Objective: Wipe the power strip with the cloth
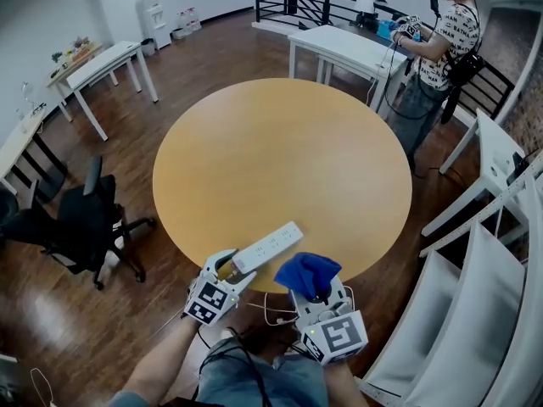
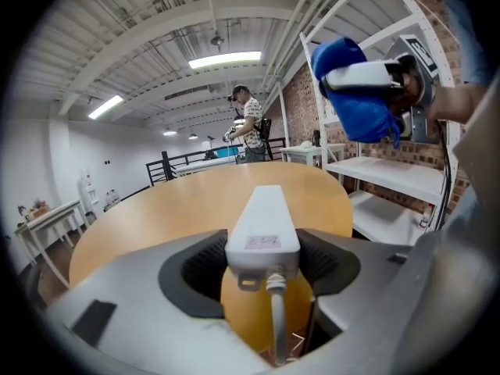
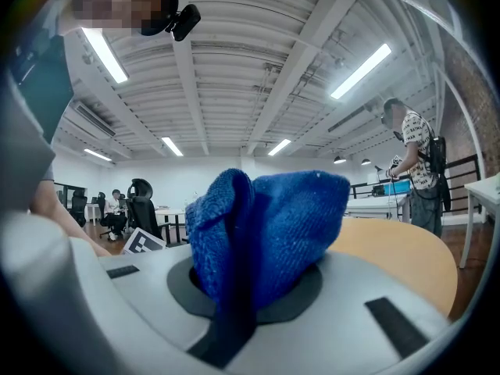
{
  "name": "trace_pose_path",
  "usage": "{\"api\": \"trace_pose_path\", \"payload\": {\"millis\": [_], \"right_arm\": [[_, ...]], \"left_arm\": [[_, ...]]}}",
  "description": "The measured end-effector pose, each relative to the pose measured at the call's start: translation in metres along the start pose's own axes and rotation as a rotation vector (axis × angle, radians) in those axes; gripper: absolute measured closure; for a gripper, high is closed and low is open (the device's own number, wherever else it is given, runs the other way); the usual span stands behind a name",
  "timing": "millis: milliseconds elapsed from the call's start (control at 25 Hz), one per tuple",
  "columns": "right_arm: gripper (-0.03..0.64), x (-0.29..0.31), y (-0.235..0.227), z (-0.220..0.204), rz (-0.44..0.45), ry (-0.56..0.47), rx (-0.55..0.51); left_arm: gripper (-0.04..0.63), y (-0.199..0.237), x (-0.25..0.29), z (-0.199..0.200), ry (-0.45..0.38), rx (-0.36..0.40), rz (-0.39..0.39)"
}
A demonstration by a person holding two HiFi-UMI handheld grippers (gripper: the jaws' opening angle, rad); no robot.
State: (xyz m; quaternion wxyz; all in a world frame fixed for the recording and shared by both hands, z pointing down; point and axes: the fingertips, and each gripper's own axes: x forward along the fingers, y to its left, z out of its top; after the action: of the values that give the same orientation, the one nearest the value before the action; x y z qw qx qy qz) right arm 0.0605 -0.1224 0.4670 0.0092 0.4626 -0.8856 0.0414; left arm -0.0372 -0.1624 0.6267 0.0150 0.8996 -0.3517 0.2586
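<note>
Power strip, white, lies flat on round wooden table at its near edge, long axis running from the edge toward the table's middle. Its cord drops off the near edge.

Left gripper is at that same table edge. Its jaws sit at medium width, with both dark pads against the sides of the strip's cord end.

Right gripper is just off the table's near edge and roughly level. Its jaws are clamped on blue cloth, which is bunched up and bulges out past the jaw tips. The cloth hangs over the table edge, beside the strip and not touching it.

Person stands beyond the table's far side. Black office chair is on the floor off the table's left.
</note>
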Motion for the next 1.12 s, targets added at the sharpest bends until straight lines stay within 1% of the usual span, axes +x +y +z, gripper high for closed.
{"api": "trace_pose_path", "payload": {"millis": [200,320,400,560,760,840,1040,1120], "right_arm": [[0.558,-0.003,-0.004,0.004,-0.016,-0.013,0.010],[0.558,-0.005,-0.011,0.000,-0.033,-0.011,0.029],[0.558,-0.006,-0.014,-0.004,-0.037,-0.001,0.045],[0.558,-0.006,-0.016,-0.014,-0.036,0.027,0.063],[0.558,-0.009,-0.016,-0.019,-0.032,0.039,0.069],[0.558,-0.010,-0.018,-0.021,-0.032,0.045,0.065],[0.558,-0.011,-0.021,-0.020,-0.042,0.041,0.061],[0.558,-0.011,-0.020,-0.020,-0.040,0.045,0.063]], "left_arm": [[0.311,0.000,-0.002,0.002,-0.005,-0.046,-0.019],[0.313,0.000,-0.010,0.009,-0.071,-0.080,-0.012],[0.313,0.000,-0.012,0.014,-0.090,-0.083,-0.007],[0.311,-0.010,-0.001,0.000,-0.019,-0.044,-0.032],[0.310,-0.020,0.012,-0.026,0.057,0.029,-0.025],[0.298,-0.021,0.017,-0.030,0.074,0.056,-0.018],[0.273,-0.020,0.028,-0.026,0.098,0.055,-0.052],[0.267,-0.023,0.033,-0.024,0.117,0.050,-0.084]]}}
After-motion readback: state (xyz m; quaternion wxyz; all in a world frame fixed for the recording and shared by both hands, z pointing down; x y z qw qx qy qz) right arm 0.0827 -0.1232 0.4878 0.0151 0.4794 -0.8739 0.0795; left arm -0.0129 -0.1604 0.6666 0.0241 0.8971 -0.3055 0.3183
